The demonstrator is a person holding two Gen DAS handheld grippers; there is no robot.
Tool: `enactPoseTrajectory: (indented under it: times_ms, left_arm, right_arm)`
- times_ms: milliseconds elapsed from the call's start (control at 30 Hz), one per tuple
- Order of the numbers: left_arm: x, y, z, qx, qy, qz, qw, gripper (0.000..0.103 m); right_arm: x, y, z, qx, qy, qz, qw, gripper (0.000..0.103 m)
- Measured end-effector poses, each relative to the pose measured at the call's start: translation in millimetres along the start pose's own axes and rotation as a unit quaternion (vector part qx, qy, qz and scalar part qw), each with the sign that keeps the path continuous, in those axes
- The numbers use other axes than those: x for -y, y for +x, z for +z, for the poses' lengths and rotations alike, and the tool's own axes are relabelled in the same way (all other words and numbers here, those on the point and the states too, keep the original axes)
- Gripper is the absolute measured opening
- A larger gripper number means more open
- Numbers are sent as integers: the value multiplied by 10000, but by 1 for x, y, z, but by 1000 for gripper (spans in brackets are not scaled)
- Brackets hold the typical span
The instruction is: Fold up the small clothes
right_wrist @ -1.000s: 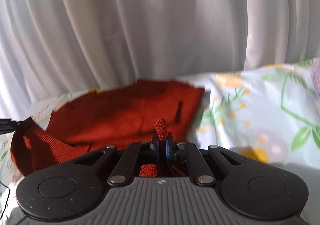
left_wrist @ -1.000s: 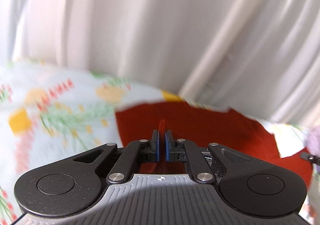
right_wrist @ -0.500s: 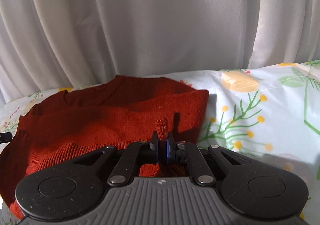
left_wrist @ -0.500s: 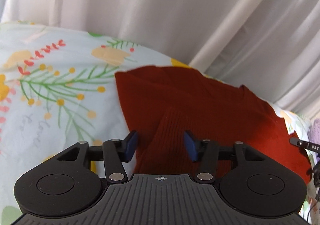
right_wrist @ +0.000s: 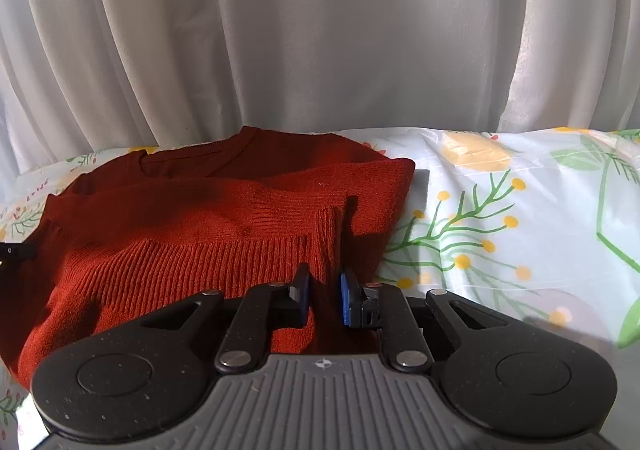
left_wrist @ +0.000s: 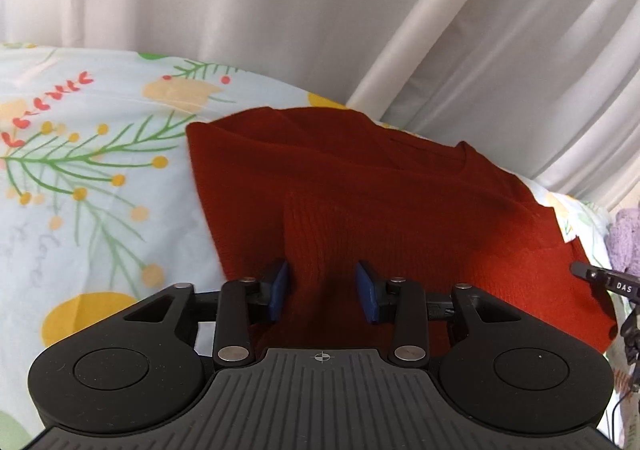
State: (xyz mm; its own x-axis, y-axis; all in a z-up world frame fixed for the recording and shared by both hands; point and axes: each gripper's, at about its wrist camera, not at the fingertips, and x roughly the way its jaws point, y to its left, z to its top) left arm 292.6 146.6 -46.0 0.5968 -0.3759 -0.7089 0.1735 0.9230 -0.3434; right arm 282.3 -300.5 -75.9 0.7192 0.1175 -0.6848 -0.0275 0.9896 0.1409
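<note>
White curtain [right_wrist: 320, 30] blocks beyond sweater [right_wrist: 200, 218]; floral cloth [right_wrist: 500, 218] lies bare.

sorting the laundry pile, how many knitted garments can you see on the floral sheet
2. A rust-red ribbed knit sweater lies folded mid-sheet in front of the white curtain. A lilac knitted piece shows at the left wrist view's right edge, mostly cut off. More may lie outside both views.

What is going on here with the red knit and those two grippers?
A person holding two grippers is folding a rust-red sweater on a floral sheet in front of a white curtain. The ribbed hem is already folded up over the body. The left gripper has the hem between its pads without pressing, jaws closing. The right gripper is opening around a pinched ridge of hem, apparently letting go.
</note>
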Motion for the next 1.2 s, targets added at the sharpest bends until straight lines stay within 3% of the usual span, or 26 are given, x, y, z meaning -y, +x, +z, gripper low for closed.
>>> enactPoseTrajectory:
  times_ms: [67, 200, 367, 467, 667, 833, 967, 1000, 1100, 1133, 1200]
  left_arm:
    - [2, 3, -1, -62, 72, 23, 10000, 14]
    - [5, -7, 2, 125, 57, 45, 9999, 10]
    - [16, -45, 39, 947, 99, 95, 9954, 10]
    - [25, -52, 72, 1398, 300, 444, 9887, 7]
    - [34, -9, 110, 1549, 464, 962, 9821, 7]
    - [27, 33, 113, 1552, 274, 1399, 9775, 7]
    - [20, 58, 91, 1413, 249, 2508, 9573, 32]
    - [19, 57, 83, 1460, 221, 2505, 9568, 42]
    - [30, 51, 65, 1609, 33, 1672, 9727, 56]
    - [39, 54, 63, 1588, 16, 1410, 9772, 59]
    - [56, 65, 61, 1452, 159, 855, 9856, 77]
  right_arm:
    - [-5, -2, -1, 26, -67, -108, 9999, 8]
    - [-15, -10, 1, 121, -255, -245, 9993, 6]
    - [-25, -27, 20, 602, -420, -441, 9963, 5]
    - [-30, -31, 47, 1038, -373, -616, 9920, 5]
    - [-40, 12, 99, 1405, -62, -959, 9854, 5]
    - [-46, 56, 111, 1427, -74, -1377, 9801, 5]
    - [-47, 81, 103, 1385, -107, -1856, 9727, 9]
    - [-46, 80, 99, 1430, 23, -1903, 9712, 14]
    - [-47, 72, 84, 1497, 564, -1180, 9800, 16]
    - [-53, 74, 78, 1415, 687, -738, 9848, 17]
    - [-74, 86, 66, 1075, 747, 348, 9908, 19]
